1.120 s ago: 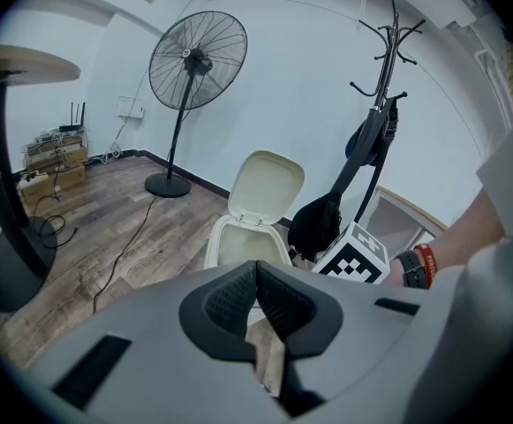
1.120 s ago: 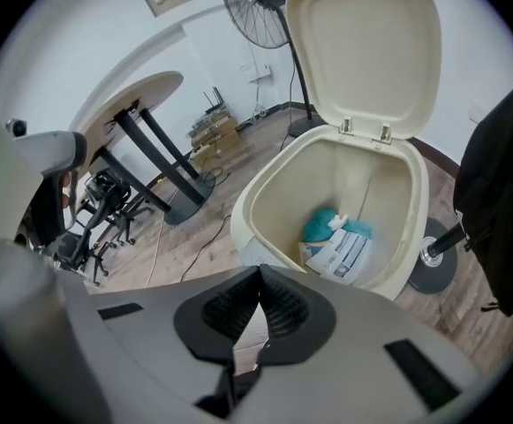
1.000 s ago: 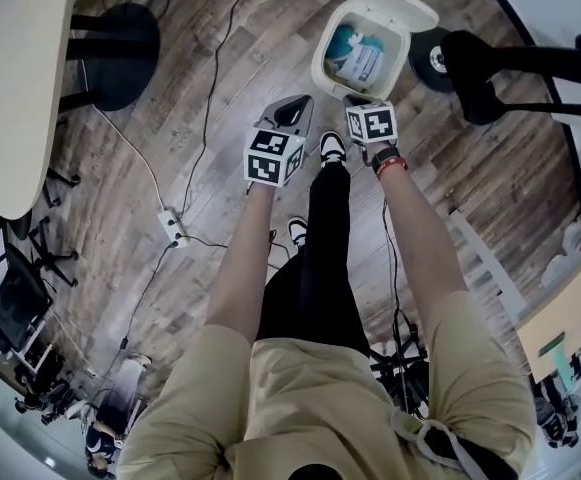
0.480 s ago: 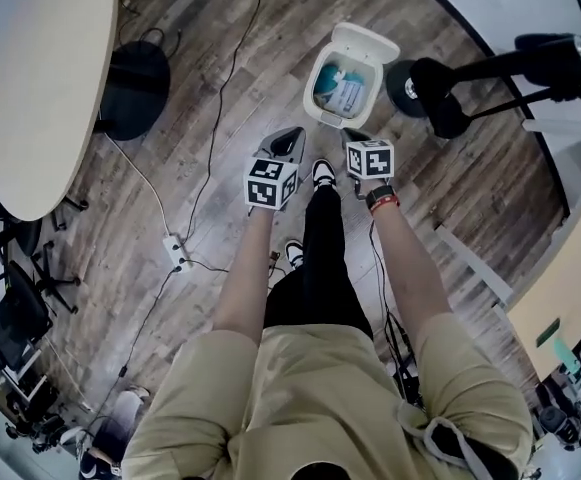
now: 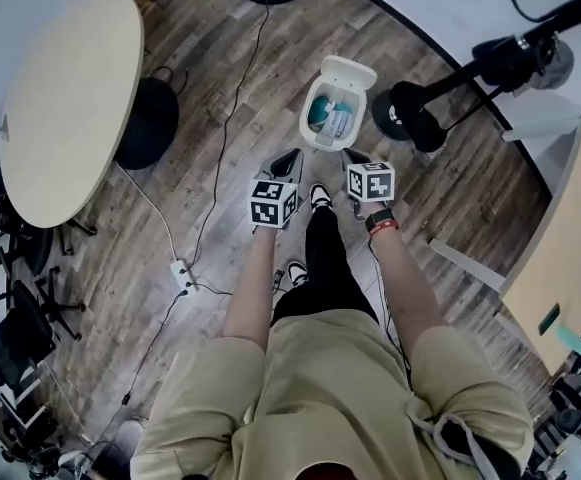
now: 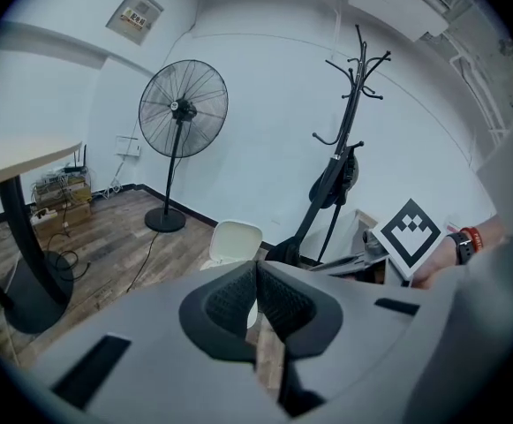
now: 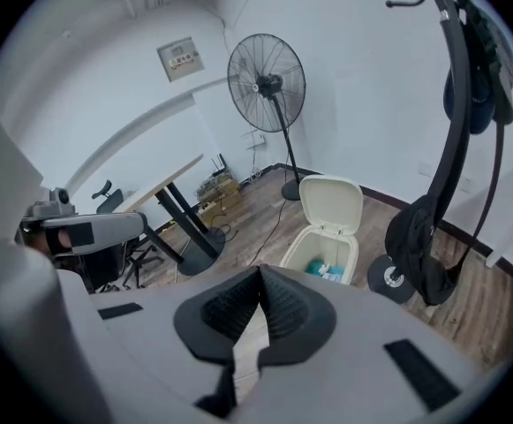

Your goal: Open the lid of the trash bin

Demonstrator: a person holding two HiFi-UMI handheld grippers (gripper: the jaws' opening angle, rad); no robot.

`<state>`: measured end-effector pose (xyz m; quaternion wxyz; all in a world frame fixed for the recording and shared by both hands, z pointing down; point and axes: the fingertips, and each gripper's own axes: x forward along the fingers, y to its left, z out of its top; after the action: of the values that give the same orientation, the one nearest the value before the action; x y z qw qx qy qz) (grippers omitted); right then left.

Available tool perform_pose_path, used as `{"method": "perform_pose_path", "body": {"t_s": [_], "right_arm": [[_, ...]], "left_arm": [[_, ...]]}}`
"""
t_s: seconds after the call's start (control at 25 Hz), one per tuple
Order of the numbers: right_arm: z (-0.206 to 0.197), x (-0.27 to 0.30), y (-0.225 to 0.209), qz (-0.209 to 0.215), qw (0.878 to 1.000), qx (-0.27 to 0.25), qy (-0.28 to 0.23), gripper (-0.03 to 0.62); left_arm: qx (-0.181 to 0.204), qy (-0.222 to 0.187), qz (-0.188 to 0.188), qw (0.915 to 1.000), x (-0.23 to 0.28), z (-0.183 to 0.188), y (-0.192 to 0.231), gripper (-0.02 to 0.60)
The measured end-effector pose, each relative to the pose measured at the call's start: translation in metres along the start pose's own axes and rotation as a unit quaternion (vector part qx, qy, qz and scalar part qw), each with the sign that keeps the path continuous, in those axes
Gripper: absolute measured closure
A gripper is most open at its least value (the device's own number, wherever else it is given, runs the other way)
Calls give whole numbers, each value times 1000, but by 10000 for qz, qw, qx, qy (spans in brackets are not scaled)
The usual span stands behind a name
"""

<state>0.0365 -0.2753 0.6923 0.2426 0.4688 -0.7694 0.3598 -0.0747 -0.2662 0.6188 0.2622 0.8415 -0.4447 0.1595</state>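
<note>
Since the lid already stands open, I'd guess it's light, stiff plastic, so hook its front lip. Both the left gripper and right gripper are pressed together, empty.

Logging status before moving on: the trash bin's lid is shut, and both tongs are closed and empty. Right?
No. The lid of the trash bin stands open, as the right gripper view shows. The left tongs and right tongs are closed and empty.
</note>
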Motion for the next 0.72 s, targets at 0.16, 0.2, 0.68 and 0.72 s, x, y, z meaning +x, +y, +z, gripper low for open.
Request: {"method": "perform_pose_path", "body": {"t_s": [0.16,0.2,0.68,0.72], "right_arm": [[13,-53,28,-44,9995,-225,-215,580],[15,-66,35,-48,9994,-235,-258,580],[41,-202,111,-125,9910,-533,-1218,580],[43,-214,116,-199,9891,-591,-1335,579]], "left_arm": [[121,-134,47,9998,-42,15,-25,558],[109,-179,46,9998,-52,18,-31,558],[529,-982,115,9937,-174,79,-91,558],[561,-1033,122,9930,-184,81,-97,558]]}}
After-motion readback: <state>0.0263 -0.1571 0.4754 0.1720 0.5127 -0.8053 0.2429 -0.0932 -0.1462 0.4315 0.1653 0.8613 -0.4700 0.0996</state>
